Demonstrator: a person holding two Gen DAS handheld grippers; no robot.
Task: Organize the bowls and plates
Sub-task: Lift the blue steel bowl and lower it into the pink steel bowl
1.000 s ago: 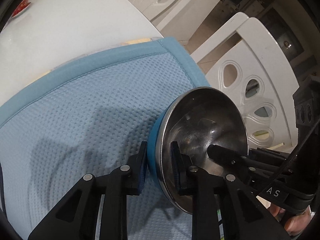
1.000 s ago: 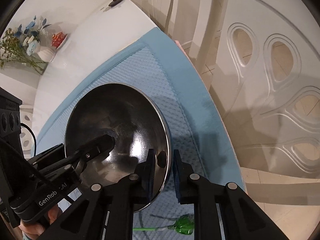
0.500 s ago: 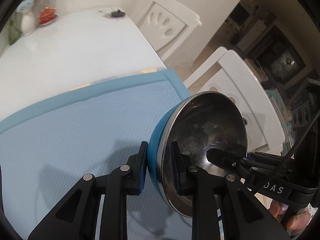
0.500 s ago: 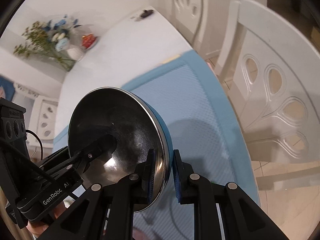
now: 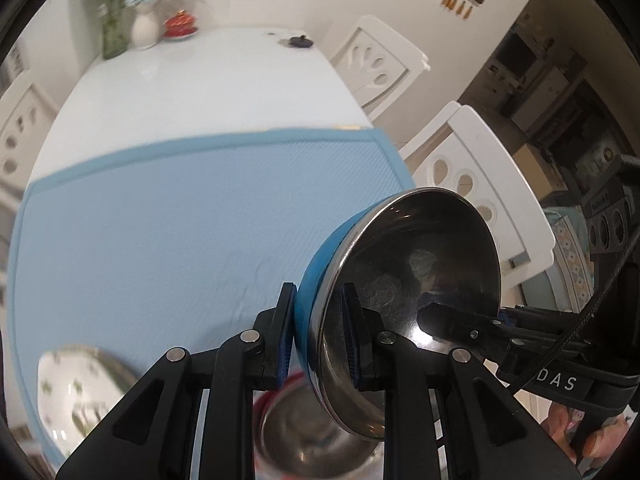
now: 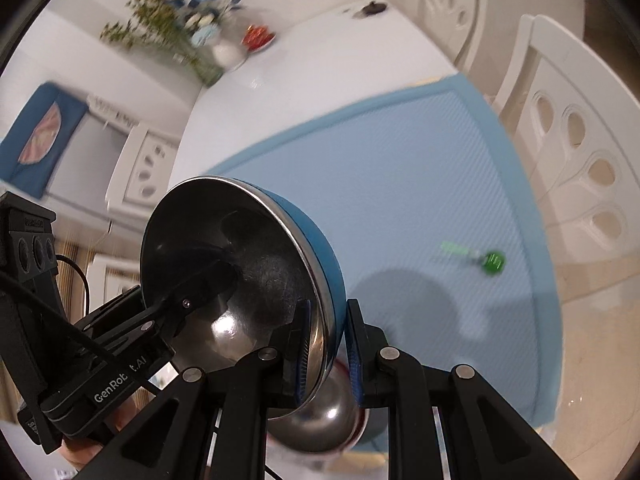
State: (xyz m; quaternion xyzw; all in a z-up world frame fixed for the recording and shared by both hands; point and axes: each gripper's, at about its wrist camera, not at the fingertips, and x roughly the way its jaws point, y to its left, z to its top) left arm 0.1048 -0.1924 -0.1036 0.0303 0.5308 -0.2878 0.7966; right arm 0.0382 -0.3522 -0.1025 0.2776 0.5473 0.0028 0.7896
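Observation:
A steel bowl with a blue outside (image 5: 408,276) hangs tilted in the air above the blue mat (image 5: 192,220). My left gripper (image 5: 320,332) is shut on its rim from one side. My right gripper (image 6: 326,356) is shut on the rim from the opposite side; the bowl also shows in the right wrist view (image 6: 240,272). Below it sits a steel bowl with a red outside (image 5: 316,436), partly hidden. A white plate with green specks (image 5: 76,396) lies at the mat's near left.
A green-headed item (image 6: 490,262) lies on the mat near the right edge. White chairs (image 5: 480,184) stand along the table's right side. A vase of flowers (image 5: 140,20) and a small red dish (image 5: 180,24) stand at the far end of the white table (image 5: 200,80).
Both grippers have lifted the blue bowl higher and pulled it toward the near edge. The red-sided bowl, the white plate and the far end of the table have come into view.

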